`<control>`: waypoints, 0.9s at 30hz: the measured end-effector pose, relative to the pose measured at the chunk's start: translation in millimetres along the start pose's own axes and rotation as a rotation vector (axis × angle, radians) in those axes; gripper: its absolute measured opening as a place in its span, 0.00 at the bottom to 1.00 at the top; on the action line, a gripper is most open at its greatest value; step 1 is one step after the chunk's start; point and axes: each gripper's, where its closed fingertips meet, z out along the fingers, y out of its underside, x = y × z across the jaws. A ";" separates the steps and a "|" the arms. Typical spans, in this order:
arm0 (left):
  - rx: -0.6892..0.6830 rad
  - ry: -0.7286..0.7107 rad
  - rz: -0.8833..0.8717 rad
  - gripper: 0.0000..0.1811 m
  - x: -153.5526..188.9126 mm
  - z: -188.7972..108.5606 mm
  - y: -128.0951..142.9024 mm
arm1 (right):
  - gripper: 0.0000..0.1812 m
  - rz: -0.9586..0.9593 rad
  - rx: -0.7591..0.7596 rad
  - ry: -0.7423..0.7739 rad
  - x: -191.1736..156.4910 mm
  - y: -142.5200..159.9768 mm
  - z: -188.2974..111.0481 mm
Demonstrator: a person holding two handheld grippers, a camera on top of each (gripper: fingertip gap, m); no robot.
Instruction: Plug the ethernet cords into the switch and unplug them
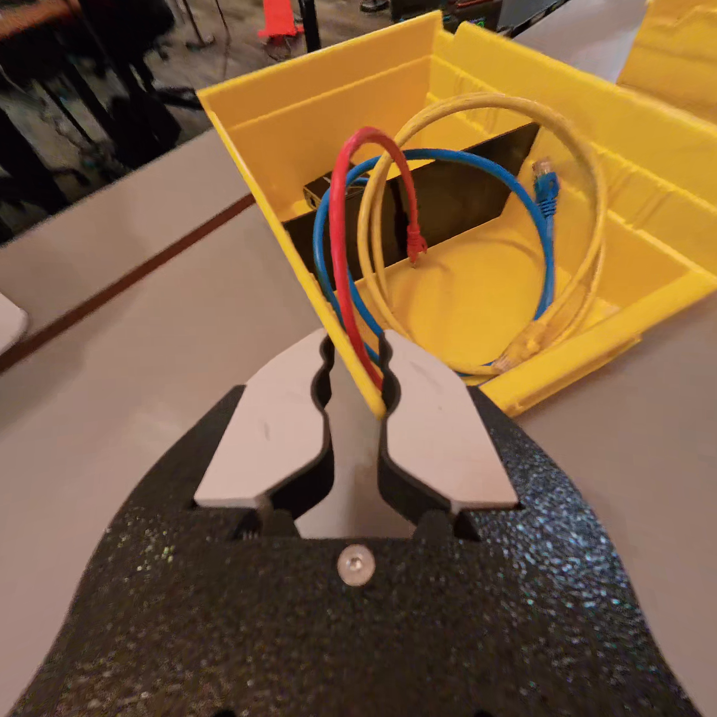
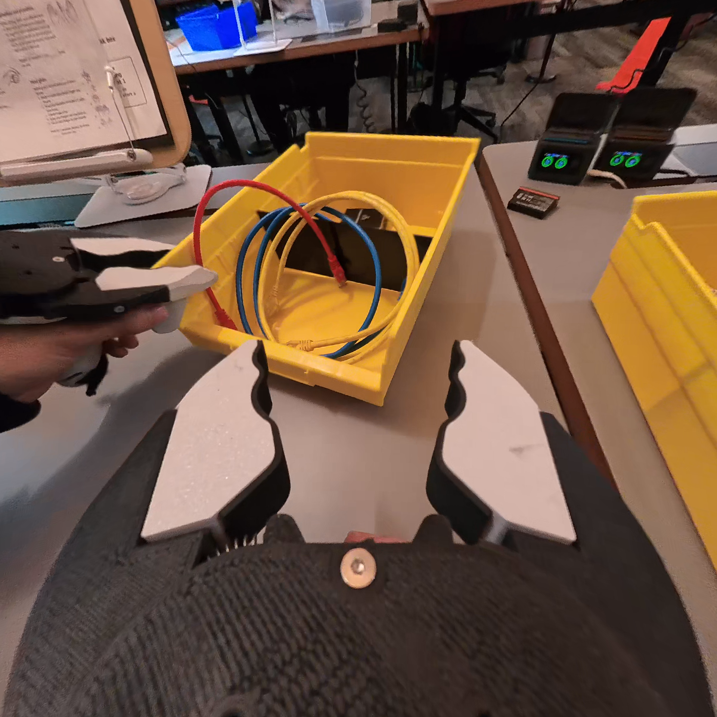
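Observation:
A yellow bin (image 2: 388, 155) on the grey table holds red (image 2: 232, 186), blue (image 2: 372, 264) and yellow (image 2: 407, 232) ethernet cords, coiled and standing up. A black switch (image 2: 364, 217) sits behind a black divider; in the left wrist view it is partly hidden (image 1: 333, 190). My left gripper (image 1: 356, 341) is at the bin's (image 1: 310, 97) near left corner. It is narrowly open, and the red cord (image 1: 341, 240) passes between its fingers against the right one. It also shows in the right wrist view (image 2: 192, 262). My right gripper (image 2: 357, 349) is wide open and empty, in front of the bin.
A second yellow bin (image 2: 667, 310) stands at the right on the adjoining table. Two black devices with green lights (image 2: 555, 159) and a small black item (image 2: 533, 201) lie behind it. A document stand (image 2: 77, 97) is at the back left. A hand (image 2: 58, 349) holds the left gripper.

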 end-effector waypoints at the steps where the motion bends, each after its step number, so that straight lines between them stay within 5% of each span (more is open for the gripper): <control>1: -0.006 -0.030 0.049 0.11 -4.1 1.5 1.2 | 0.49 -0.005 -0.015 -0.009 -5.0 0.8 3.0; 5: -0.008 -0.055 0.064 0.06 -26.6 -9.2 11.0 | 0.48 -0.108 0.001 -0.049 -38.0 -13.0 2.8; 9: 0.002 -0.034 0.071 0.06 -43.6 -64.4 43.9 | 0.47 -0.191 0.086 -0.220 -107.9 -38.3 -6.4; 15: 0.068 -0.025 0.008 0.05 -75.0 -198.3 121.3 | 0.47 -0.340 0.171 -0.727 -302.8 -51.7 -36.2; 18: 0.104 -0.052 -0.052 0.05 -84.6 -264.3 158.2 | 0.53 -0.516 0.096 -0.960 -405.3 -45.8 -33.7; 22: 0.121 -0.129 -0.055 0.05 -92.0 -334.4 197.0 | 0.53 -0.532 -0.131 -1.047 -519.7 -48.9 16.2; 27: 0.116 -0.210 -0.047 0.05 -104.7 -383.9 225.6 | 0.52 -0.534 -0.396 -0.707 -578.4 -31.8 154.2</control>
